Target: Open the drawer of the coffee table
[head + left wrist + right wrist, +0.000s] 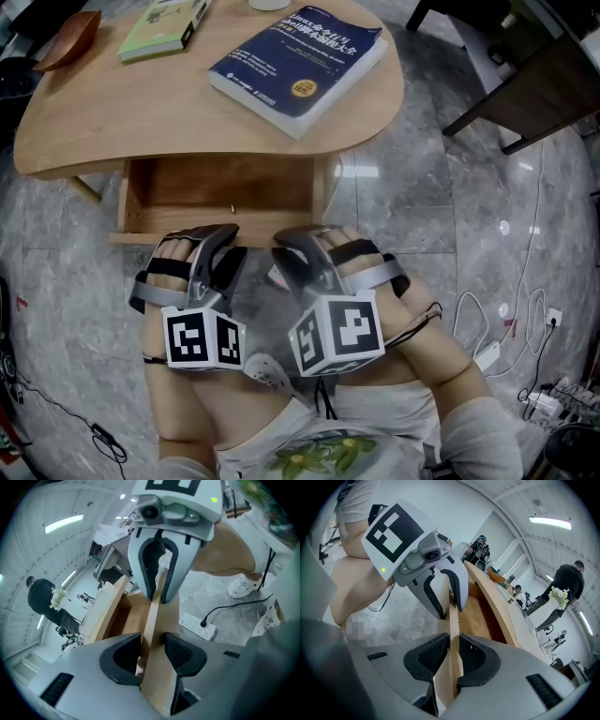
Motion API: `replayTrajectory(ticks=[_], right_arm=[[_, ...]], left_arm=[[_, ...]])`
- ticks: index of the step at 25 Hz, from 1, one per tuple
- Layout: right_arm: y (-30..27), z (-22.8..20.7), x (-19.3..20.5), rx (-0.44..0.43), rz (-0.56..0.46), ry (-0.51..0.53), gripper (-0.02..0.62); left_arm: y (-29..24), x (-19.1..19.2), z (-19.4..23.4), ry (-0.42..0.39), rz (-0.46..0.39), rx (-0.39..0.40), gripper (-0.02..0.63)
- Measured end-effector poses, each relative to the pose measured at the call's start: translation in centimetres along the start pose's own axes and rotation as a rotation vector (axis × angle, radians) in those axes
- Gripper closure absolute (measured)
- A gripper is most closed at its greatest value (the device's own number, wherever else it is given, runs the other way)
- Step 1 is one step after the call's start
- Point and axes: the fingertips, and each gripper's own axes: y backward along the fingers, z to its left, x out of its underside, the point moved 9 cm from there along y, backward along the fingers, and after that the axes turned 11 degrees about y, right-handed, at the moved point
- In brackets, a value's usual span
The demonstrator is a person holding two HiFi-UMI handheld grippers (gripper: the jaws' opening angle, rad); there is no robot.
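One drawer (225,192), left tongs (152,652), right tongs (451,654) clamped

Counter (112,122): pale wood, fine grain. Drawer (216,192): same wood, warmer brown inside.

Blue book (300,61): dark blue cover, white and yellow print, small orange badge. Green book (164,26): light green. Dish (70,39): reddish brown.

Floor (422,206): grey marble, white veins.

Left tongs (230,239), right tongs (286,242): light grey shells, black ribbed pads (431,656). Left cube (203,339), right cube (337,333): white faces, black square markers.

Power strip (198,624): white. Cable (234,606): black.

Shirt (309,450): white, green-yellow print.
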Motion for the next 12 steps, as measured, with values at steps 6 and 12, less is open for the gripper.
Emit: replayTrajectory(ticks=[6,12], right_arm=[[0.1,0.28,-0.04,-0.007,-0.002,0.001,0.511],[0.19,0.54,-0.13,-0.013,-0.005,-0.004,0.511]], left_arm=[[0.18,0.11,-0.3,-0.001,-0.006,0.0,0.446],[0.4,0.19,-0.46,0.001,-0.007,0.01,0.446]])
